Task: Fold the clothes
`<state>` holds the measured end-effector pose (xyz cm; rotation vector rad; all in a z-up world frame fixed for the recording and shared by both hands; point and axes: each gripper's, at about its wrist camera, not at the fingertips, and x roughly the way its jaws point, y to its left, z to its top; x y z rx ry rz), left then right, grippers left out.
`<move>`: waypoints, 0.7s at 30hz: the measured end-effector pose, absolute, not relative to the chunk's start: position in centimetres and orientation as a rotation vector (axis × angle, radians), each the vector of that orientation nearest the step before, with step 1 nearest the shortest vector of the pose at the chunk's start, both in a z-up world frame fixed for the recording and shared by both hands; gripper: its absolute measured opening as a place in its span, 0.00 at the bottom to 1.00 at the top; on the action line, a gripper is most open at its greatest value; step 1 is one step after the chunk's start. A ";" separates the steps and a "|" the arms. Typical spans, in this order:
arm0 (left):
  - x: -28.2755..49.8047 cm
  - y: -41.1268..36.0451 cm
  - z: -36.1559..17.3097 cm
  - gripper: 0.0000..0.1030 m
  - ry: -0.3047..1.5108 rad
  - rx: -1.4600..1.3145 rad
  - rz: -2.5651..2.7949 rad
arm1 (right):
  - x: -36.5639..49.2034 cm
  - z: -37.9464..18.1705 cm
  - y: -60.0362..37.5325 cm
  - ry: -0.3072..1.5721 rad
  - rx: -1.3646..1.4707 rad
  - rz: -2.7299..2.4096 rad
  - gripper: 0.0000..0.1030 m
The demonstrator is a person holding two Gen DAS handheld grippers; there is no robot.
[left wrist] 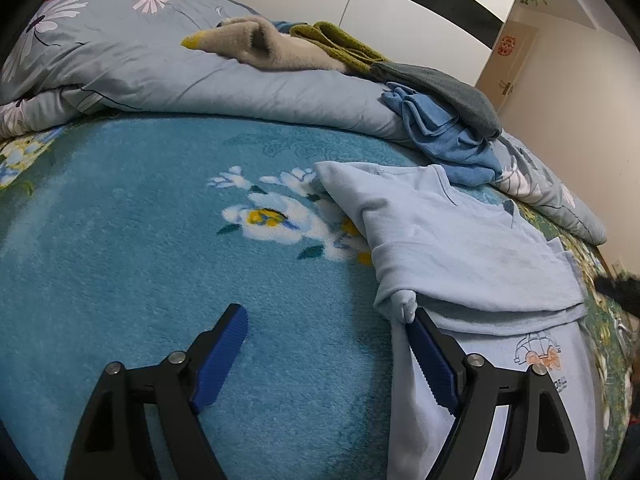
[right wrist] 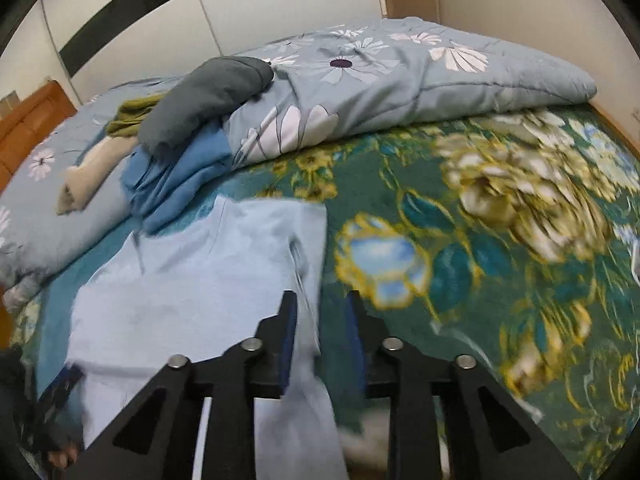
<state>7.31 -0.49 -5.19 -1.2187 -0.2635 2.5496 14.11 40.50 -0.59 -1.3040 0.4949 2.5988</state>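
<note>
A light blue T-shirt [left wrist: 460, 248] with a small car print lies partly folded on the bed, its top part doubled over. My left gripper [left wrist: 328, 312] is open wide over the blanket at the shirt's left edge. A bunched corner of the shirt touches the tip of its right finger [left wrist: 432, 360]. In the right wrist view the same shirt [right wrist: 192, 280] spreads to the left. My right gripper [right wrist: 320, 300] has its jaws partly apart, and the shirt's right edge runs between them. A gap shows beside the cloth. That view is blurred.
A teal floral fleece blanket [left wrist: 160, 240] covers the bed. Behind it lies a rolled grey-blue flowered duvet [left wrist: 140, 64] carrying a pile of clothes: beige [left wrist: 280, 48], olive [left wrist: 344, 44], grey [left wrist: 448, 88] and blue [left wrist: 448, 140]. White wardrobe doors [left wrist: 400, 0] stand beyond.
</note>
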 end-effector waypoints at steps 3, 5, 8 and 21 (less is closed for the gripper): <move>8.0 -0.4 -4.9 0.82 -0.269 -1.242 2.504 | 18.1 -2.5 41.0 0.580 -1.436 2.585 0.29; 8.9 -0.5 -4.8 0.82 -0.303 -1.252 2.430 | 20.3 -3.6 41.0 0.650 -1.501 2.578 0.29; 11.0 -0.6 -4.6 0.82 -0.322 -1.272 2.301 | 24.0 -4.2 41.1 0.785 -1.501 2.621 0.29; 22.2 -3.3 -3.6 0.82 -0.287 -1.417 1.991 | 35.2 -5.5 39.0 1.048 -1.581 2.752 0.29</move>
